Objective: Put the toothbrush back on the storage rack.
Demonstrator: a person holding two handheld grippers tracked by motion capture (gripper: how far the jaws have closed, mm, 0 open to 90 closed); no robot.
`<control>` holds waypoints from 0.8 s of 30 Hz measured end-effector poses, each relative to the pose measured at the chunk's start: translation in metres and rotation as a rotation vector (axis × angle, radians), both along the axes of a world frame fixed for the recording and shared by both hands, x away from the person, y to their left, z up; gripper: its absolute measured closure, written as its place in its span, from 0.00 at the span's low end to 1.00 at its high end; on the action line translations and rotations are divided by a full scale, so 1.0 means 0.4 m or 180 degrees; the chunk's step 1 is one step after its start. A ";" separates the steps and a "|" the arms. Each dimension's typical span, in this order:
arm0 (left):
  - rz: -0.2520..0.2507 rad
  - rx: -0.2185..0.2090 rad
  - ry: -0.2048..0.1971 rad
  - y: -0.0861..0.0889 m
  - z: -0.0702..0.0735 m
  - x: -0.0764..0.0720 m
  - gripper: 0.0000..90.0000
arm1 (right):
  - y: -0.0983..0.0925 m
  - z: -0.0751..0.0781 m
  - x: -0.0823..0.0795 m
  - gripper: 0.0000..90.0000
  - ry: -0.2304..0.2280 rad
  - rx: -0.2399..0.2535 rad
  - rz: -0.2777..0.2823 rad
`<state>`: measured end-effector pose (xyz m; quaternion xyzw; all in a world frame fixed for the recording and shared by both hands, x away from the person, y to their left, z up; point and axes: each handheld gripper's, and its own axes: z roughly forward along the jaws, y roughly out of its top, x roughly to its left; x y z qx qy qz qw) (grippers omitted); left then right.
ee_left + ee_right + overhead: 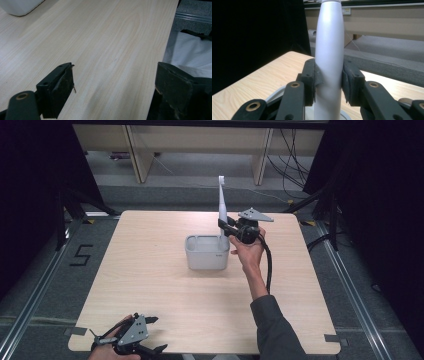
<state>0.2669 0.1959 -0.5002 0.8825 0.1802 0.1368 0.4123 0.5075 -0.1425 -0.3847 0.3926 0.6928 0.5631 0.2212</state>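
A tall white toothbrush-like handle (222,202) stands upright, its lower end inside a pale grey rectangular holder (207,254) at the table's middle. My right gripper (224,226) is shut on the handle just above the holder's right rim. In the right gripper view both pads press the white handle (329,37) from either side, with the holder's rim (277,93) below. My left gripper (157,334) rests at the table's front left edge, open, with nothing between its jaws. In the left gripper view, bare wood lies between the wide-apart jaws of the left gripper (115,68).
The light wooden table (150,285) is bare around the holder. A corner of the holder (20,6) is far off in the left gripper view. White cloth (190,52) lies past the table's edge. Desk legs and cables stand beyond the far side.
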 end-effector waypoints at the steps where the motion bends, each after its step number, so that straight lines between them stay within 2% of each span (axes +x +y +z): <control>1: -0.0003 0.0002 0.0000 0.000 0.000 -0.001 0.16 | 0.001 -0.001 0.001 0.74 -0.0035 0.0011 -0.0019; 4: -0.0009 0.0007 0.0003 0.000 0.000 0.000 0.16 | 0.006 -0.004 0.004 0.74 0.0017 0.0039 -0.0022; 6: 0.0006 -0.0007 -0.0004 0.000 0.000 -0.002 0.16 | 0.007 -0.008 0.010 0.74 -0.0038 -0.0003 -0.0013; 7: -0.0002 0.0005 -0.0001 0.000 0.000 -0.001 0.16 | 0.008 -0.010 0.009 0.74 0.0023 0.0039 -0.0043; 8: -0.0002 -0.0006 0.0008 0.000 0.000 -0.002 0.16 | 0.008 -0.013 0.012 0.74 -0.0018 0.0000 -0.0040; 9: -0.0006 0.0001 0.0005 0.000 0.000 -0.001 0.16 | 0.011 -0.014 0.010 0.74 0.0025 0.0036 -0.0056; 12: 0.0015 -0.0014 0.0019 -0.001 0.000 -0.003 0.16 | 0.012 -0.020 0.014 0.74 0.0028 0.0025 -0.0059; 14: -0.0002 0.0030 -0.0020 0.001 0.001 -0.001 0.16 | 0.013 -0.024 0.017 0.74 0.0025 0.0038 -0.0057; 15: 0.0021 -0.0028 -0.0015 -0.002 -0.001 -0.002 0.16 | 0.013 -0.024 0.018 0.74 0.0020 -0.0014 -0.0077; 20: -0.0014 0.0045 -0.0025 0.001 0.002 0.001 0.16 | 0.018 -0.030 0.019 0.74 0.0044 0.0002 -0.0065; 21: 0.0003 -0.0020 -0.0011 -0.001 0.000 -0.002 0.16 | 0.019 -0.033 0.017 0.74 0.0072 0.0038 -0.0095; 23: -0.0020 0.0039 -0.0017 0.001 0.001 0.000 0.16 | 0.018 -0.038 0.019 0.74 0.0039 -0.0001 -0.0081; 24: 0.0005 0.0024 0.0011 0.001 0.000 -0.001 0.16 | 0.019 -0.040 0.017 0.74 0.0078 0.0025 -0.0111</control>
